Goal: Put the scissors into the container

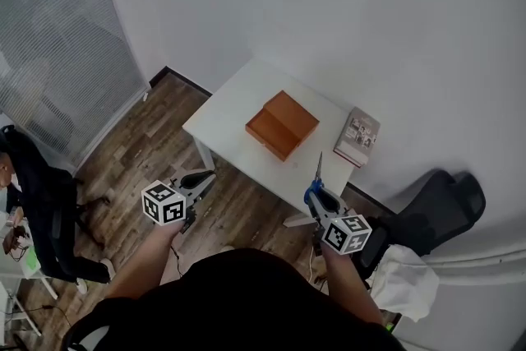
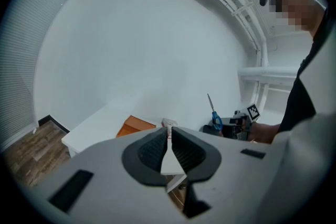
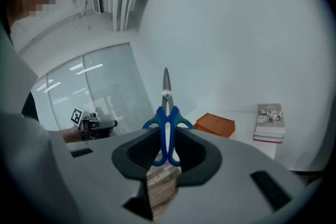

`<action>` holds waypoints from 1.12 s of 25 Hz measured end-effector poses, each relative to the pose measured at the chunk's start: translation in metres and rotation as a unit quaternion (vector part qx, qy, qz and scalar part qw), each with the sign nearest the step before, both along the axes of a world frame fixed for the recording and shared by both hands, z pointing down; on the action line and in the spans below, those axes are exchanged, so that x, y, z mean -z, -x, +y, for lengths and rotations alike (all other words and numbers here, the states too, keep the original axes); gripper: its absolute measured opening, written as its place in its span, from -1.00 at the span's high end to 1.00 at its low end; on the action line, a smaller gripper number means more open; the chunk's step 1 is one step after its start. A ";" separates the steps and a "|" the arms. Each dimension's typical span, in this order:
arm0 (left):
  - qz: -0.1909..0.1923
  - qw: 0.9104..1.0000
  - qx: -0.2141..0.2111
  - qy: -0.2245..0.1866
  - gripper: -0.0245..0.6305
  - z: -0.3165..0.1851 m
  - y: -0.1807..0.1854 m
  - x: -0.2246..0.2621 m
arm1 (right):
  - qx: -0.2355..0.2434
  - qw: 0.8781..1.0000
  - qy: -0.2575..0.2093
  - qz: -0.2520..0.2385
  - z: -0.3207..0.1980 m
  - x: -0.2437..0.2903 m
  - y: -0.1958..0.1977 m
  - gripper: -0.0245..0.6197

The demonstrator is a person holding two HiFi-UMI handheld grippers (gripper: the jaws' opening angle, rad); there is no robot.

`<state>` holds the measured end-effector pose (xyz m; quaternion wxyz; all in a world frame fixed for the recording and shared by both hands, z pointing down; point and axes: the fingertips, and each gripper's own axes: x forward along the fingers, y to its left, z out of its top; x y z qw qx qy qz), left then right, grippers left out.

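1. Nearest the head camera is the person's dark-clad torso (image 1: 246, 300). Both forearms reach forward from it over the wooden floor (image 1: 140, 152), short of the white table (image 1: 226, 113).
2. The right gripper (image 1: 316, 197) is clamped on the scissors (image 1: 317, 177). In the right gripper view, the pads of that gripper (image 3: 168, 136) pinch the blue handle loops. The blades of the scissors (image 3: 167, 107) are shut and stick out well past the jaws.
3. The left gripper (image 1: 205, 179) holds nothing. In its own view the jaws of this gripper (image 2: 169, 139) meet at their tips, with only the table edge showing below them.
4. The container (image 1: 282, 123) is an orange box near the middle of the table, well apart from both grippers. It also shows in the right gripper view (image 3: 215, 124) and the left gripper view (image 2: 135, 126). I cannot tell from these views whether its top is open.
5. A small stack of books (image 1: 357, 136) lies just beside the box, at the table's far right edge.
6. My reading is that the carry has begun and the placing has not. The risks I see:
   - The hold is on the handles alone, so the long blades could swing or slip in the pads, and a drop here would land on the floor.
   - The leading tip could strike the box rim and shove the box along.
   - A wide approach from the right could knock the books.
   - If the box is lidded, the empty gripper must open it first.
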<state>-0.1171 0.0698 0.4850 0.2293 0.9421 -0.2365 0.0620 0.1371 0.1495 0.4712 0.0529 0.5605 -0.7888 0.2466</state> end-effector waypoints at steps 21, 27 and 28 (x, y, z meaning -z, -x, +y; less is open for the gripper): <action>0.019 1.000 -0.014 0.003 0.85 -0.029 0.055 -0.002 | -0.037 0.999 -0.001 0.002 -0.022 0.004 0.045 0.65; 0.014 1.000 -0.009 0.019 0.86 -0.031 0.052 -0.015 | -0.031 0.999 0.010 -0.006 -0.031 -0.008 0.048 0.65; 0.012 1.000 -0.007 0.021 0.86 -0.032 0.053 -0.017 | -0.030 0.999 0.013 -0.008 -0.032 -0.012 0.047 0.65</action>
